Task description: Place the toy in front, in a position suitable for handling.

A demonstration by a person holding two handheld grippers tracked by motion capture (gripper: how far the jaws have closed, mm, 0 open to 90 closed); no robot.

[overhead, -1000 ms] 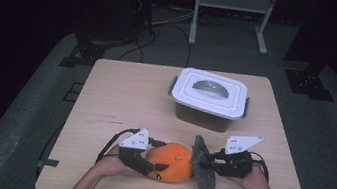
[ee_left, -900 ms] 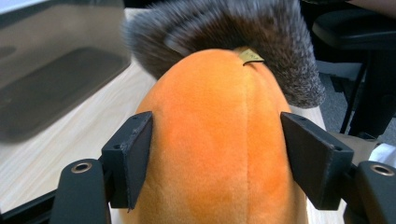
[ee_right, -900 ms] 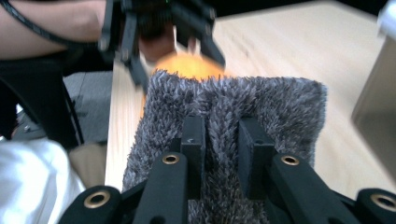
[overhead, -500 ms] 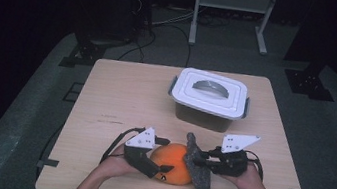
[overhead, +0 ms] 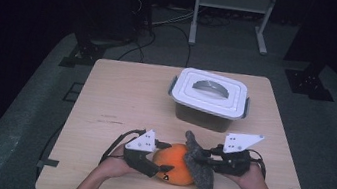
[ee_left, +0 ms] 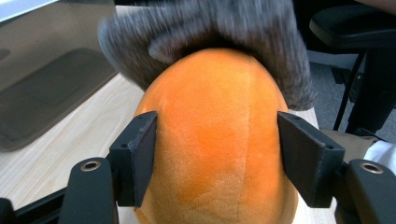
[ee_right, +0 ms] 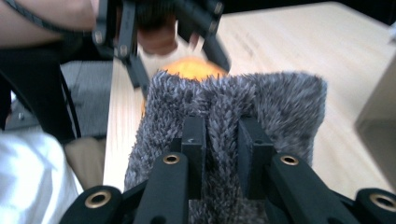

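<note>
An orange plush toy (overhead: 175, 166) lies near the table's front edge, with a grey fuzzy piece (overhead: 199, 169) draped against its right side. My left gripper (overhead: 162, 164) is shut on the orange plush (ee_left: 215, 140), one pad pressing each flank. The grey fuzzy piece (ee_left: 205, 23) covers the plush's far end. My right gripper (overhead: 203, 159) comes in from the right, shut on a fold of the grey fuzzy piece (ee_right: 233, 98), which is pinched between its pads (ee_right: 194, 140). Behind it the orange plush (ee_right: 189, 67) and the left gripper (ee_right: 163, 28) show.
A closed white-lidded storage box (overhead: 209, 98) with a grey handle stands at the back right of the wooden table (overhead: 120, 97). Its translucent wall (ee_left: 42, 70) is close behind the plush. Cables and a metal stand are on the dark floor beyond.
The left gripper has edged slightly right with the plush, and the right gripper has drawn the grey piece a little left and up against it. Both grips are unchanged.
</note>
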